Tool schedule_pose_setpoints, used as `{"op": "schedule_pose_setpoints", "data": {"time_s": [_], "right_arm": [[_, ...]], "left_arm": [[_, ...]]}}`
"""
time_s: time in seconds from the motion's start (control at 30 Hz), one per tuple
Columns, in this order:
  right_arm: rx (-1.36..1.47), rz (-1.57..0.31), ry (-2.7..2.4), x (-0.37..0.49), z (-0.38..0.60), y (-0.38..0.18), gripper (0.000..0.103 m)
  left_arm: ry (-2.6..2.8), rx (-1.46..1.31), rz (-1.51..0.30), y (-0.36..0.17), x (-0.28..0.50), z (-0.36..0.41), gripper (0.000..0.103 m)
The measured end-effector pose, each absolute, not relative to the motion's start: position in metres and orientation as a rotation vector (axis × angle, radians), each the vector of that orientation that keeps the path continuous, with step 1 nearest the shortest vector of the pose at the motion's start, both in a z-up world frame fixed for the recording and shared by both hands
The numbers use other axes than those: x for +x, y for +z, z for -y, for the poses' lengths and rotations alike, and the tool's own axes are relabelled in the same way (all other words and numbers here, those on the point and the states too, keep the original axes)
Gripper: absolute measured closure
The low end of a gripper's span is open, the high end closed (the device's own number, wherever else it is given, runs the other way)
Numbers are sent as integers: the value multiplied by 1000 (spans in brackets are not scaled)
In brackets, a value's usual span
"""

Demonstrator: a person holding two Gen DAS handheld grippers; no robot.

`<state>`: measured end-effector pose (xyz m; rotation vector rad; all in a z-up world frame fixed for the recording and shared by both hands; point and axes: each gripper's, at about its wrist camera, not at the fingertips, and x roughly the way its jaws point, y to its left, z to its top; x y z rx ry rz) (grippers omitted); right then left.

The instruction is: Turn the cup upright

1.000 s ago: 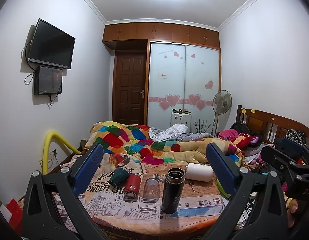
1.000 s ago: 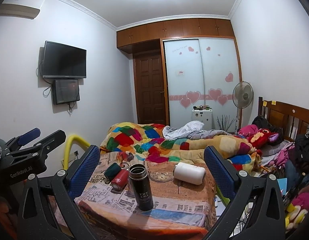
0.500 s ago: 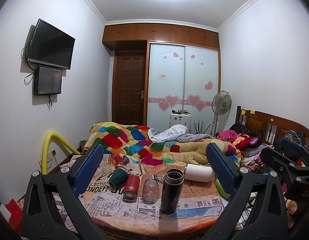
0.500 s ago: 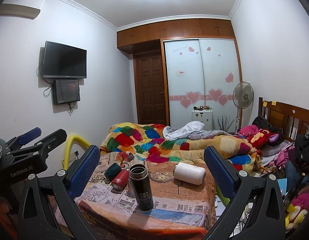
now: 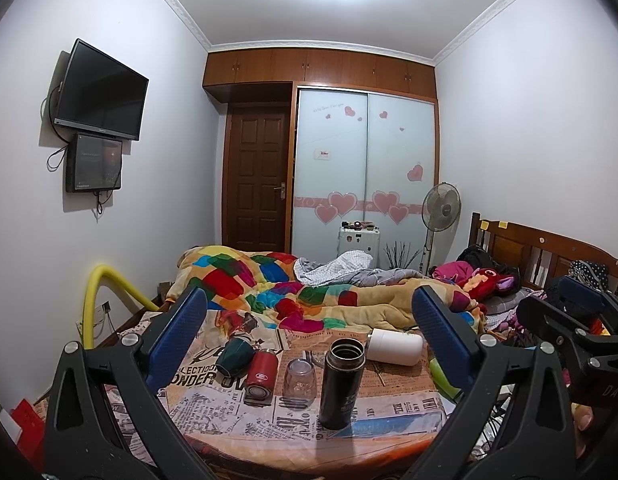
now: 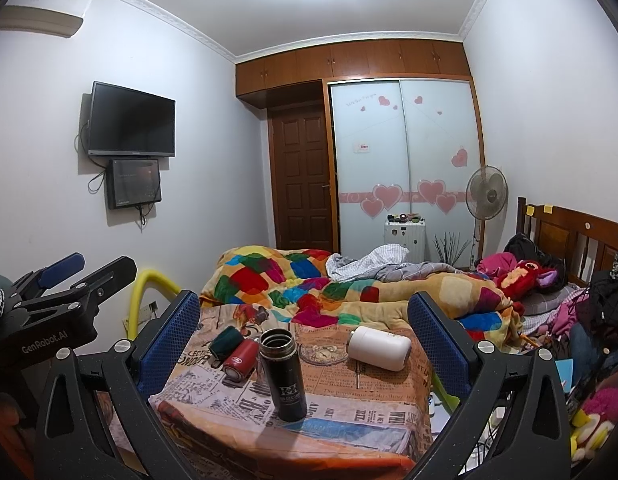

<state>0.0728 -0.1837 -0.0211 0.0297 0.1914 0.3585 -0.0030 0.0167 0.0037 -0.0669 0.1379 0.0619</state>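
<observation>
Only a newspaper-print table (image 5: 389, 408) fronts the quilted bed (image 5: 293, 292).

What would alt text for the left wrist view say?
A small table covered in newspaper print holds an upright open black flask, an upside-down clear glass cup, and red, green and white bottles lying down. The open left gripper frames them, before a cluttered bed.

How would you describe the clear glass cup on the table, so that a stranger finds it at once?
Start at the table covered with newspaper print, in front of the bed. At its front stands a tall black flask; the clear glass cup stands just left of it, mouth down. It alone is transparent: the red cup on its other side is opaque.
</observation>
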Motion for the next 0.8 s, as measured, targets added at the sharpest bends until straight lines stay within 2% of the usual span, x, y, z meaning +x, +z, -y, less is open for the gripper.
{"op": "schedule_pose_setpoints", "data": {"time_s": [0.8], "right_arm": [[13,-211,368,75,176,-24,0]], "left_arm": [[56,-97,-163,-2,1,-30,0]]}}
